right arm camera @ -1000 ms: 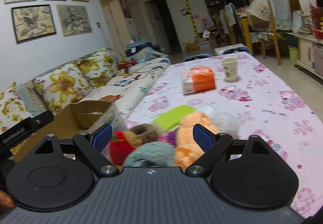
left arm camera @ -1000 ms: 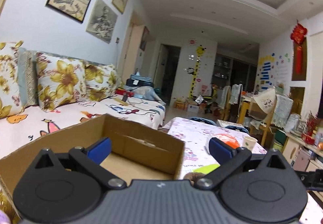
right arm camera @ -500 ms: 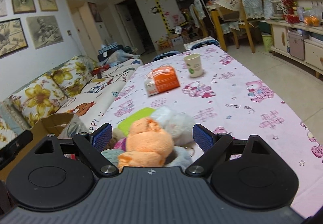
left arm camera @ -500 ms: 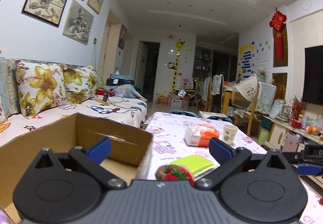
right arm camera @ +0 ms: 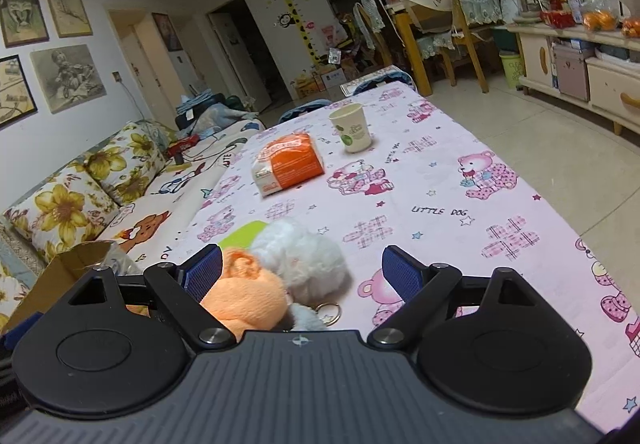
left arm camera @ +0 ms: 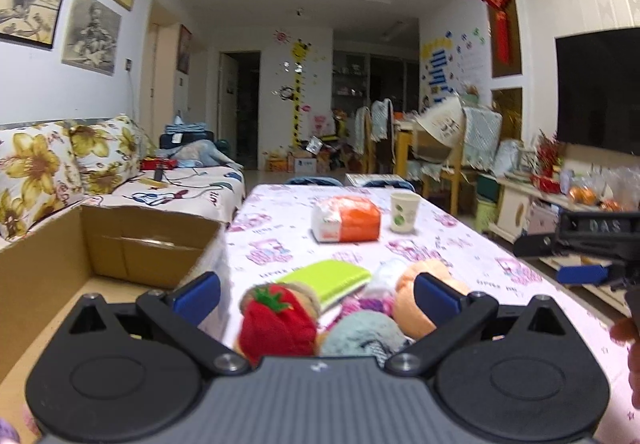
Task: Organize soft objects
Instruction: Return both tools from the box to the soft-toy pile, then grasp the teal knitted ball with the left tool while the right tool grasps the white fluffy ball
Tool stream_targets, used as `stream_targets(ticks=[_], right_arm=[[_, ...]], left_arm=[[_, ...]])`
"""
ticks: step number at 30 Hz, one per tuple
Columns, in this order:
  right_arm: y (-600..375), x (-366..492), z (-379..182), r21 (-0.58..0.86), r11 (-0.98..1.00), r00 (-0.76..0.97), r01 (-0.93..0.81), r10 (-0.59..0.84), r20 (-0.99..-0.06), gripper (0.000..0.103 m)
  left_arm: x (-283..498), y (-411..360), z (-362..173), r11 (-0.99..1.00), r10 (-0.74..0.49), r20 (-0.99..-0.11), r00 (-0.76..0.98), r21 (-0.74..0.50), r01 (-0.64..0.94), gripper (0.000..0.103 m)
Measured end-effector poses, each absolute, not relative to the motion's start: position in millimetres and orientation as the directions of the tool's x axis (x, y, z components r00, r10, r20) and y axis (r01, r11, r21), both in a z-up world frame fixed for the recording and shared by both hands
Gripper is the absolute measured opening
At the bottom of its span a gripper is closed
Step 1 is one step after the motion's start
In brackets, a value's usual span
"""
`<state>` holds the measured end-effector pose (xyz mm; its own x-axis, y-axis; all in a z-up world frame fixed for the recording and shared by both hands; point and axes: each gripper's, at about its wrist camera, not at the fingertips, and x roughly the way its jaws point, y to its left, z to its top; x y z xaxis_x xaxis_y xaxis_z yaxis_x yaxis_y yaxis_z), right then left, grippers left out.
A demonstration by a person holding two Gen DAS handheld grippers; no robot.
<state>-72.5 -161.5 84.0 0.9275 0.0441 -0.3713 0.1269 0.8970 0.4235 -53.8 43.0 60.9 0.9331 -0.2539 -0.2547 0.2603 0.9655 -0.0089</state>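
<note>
Both tongs stand agape and empty: the left gripper (left arm camera: pixel 316 294) over the strawberry plush (left arm camera: pixel 278 320), the right gripper (right arm camera: pixel 301 270) over the orange plush (right arm camera: pixel 248 296) and white pompom (right arm camera: pixel 300 256), all heaped at the table's near edge. Advise one toy per pinch, squeezed mid-body. Only the left view shows the cardboard box's (left arm camera: pixel 152 240) open interior; only the right shows a metal key ring (right arm camera: pixel 330 313).

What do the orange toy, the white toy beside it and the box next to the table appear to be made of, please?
The orange toy looks like soft terry-like fabric with a matte, nubby surface. The white toy looks like long-pile plush, fluffy and wispy at its edges. The box appears to be plain brown cardboard: flat dull panels with folded flaps.
</note>
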Motion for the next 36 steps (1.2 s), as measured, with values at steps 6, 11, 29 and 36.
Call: stream_targets(ticks=[6,11,29,36], right_arm=[[-169.2,-59.5,75.1,0.433,0.891,0.921,0.139,0.045,-0.388,0.103],[-173.7,-46.3,68.9,0.462,0.879,0.917,0.119,0.081,-0.390,0.103],[-171.5,-11.0,49.5,0.558,0.824,0.880,0.094,0.193,-0.433,0.102],[-167.4,-5.2,41.5,0.548,0.829,0.861,0.114,0.193,-0.471,0.096]], left_arm=[[-48.5,25.0,50.7,0.946,-0.300,-0.317,0.900,0.021,0.323,0.102],[-42.7,12.6,42.1,0.934,-0.316,-0.363,0.877,0.043,0.355,0.096],[-15.3,-2.4,22.7,0.932,-0.300,-0.477,0.826,0.038,0.360,0.071],[-13.8,-2.6,19.9,0.928,-0.320,-0.482,0.815,0.012,0.372,0.071]])
